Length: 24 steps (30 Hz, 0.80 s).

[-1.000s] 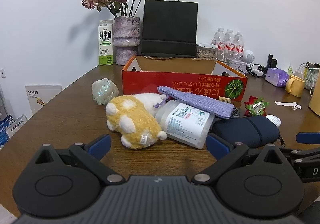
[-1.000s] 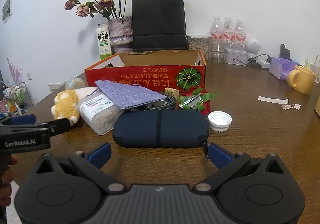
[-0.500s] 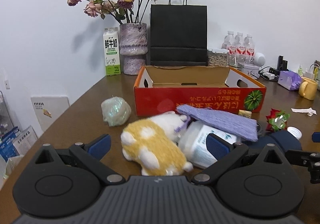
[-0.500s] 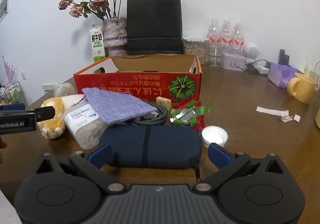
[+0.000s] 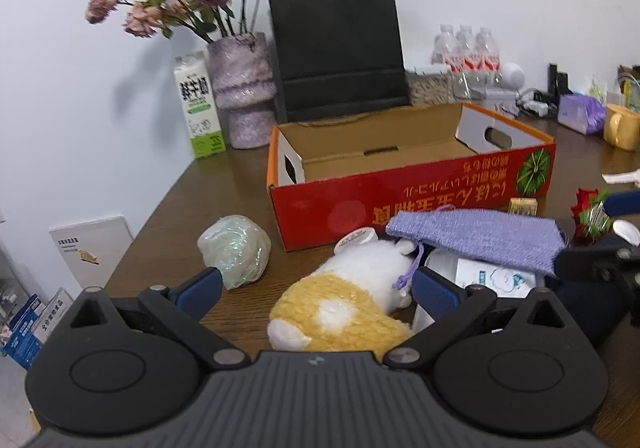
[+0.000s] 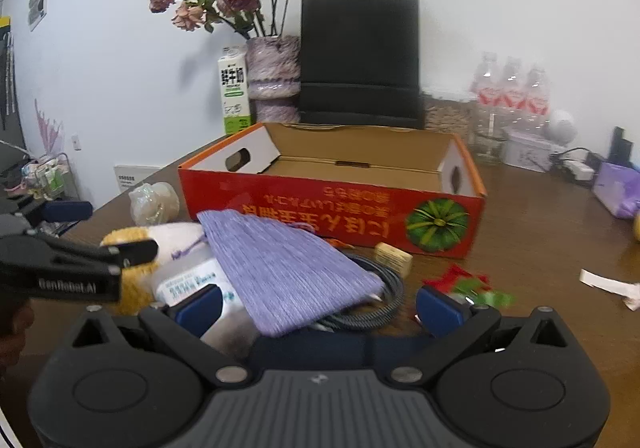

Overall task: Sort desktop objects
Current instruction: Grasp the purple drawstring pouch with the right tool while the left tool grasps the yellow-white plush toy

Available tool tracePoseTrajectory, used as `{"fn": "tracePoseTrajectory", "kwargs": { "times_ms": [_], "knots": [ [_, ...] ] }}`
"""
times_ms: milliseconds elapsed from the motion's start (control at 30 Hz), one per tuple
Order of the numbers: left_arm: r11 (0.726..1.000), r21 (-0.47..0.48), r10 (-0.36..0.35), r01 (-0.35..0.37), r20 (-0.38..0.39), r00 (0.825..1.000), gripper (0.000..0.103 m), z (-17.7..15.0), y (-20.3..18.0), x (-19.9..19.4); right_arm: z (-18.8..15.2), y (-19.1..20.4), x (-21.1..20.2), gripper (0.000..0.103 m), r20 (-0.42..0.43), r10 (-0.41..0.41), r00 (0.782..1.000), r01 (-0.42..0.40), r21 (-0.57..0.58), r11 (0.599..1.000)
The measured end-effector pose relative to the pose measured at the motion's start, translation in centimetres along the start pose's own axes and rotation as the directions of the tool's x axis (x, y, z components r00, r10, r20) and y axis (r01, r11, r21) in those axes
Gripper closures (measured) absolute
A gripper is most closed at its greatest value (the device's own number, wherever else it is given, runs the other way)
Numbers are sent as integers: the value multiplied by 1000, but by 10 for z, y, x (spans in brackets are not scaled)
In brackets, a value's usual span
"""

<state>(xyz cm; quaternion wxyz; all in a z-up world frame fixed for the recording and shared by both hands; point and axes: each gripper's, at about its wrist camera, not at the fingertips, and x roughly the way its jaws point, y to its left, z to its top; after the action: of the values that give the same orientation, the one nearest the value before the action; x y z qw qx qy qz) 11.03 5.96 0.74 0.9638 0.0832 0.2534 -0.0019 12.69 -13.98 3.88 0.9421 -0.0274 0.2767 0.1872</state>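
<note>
An empty red cardboard box stands on the brown table. In front of it lie a yellow-white plush toy, a purple knitted pouch, a white plastic jar, a dark blue zip case and a crumpled clear wrap ball. My left gripper is open just above the plush toy. My right gripper is open over the pouch and the blue case.
Behind the box stand a milk carton, a vase of dried roses and a black paper bag. Water bottles, a yellow mug, a red-green bow, a grey cable and paper scraps are to the right.
Both grippers have risen and moved forward toward the pile; the box interior now shows. The left one hangs over the plush toy, the right one over the pouch. Both stay open.
</note>
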Motion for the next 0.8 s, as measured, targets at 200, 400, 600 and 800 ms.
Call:
{"fn": "tracePoseTrajectory", "kwargs": {
  "times_ms": [200, 400, 600, 800],
  "knots": [
    [997, -13, -75, 74, -36, 997, 0, 1, 13, 12, 13, 7, 27, 0, -32, 18, 999, -18, -10, 1000],
    [995, -45, -92, 90, -57, 994, 0, 1, 23, 20, 16, 6, 48, 0, -72, 42, 997, -42, 0, 999],
    [994, -60, -100, 96, -64, 993, 0, -1, 29, 22, 21, 0, 62, 10, -94, 121, 988, -116, 53, 992],
    [994, -58, -102, 97, -80, 992, 0, -3, 30, 26, 20, -10, 63, 34, -90, 207, 974, -196, 110, 974]
  ]
}}
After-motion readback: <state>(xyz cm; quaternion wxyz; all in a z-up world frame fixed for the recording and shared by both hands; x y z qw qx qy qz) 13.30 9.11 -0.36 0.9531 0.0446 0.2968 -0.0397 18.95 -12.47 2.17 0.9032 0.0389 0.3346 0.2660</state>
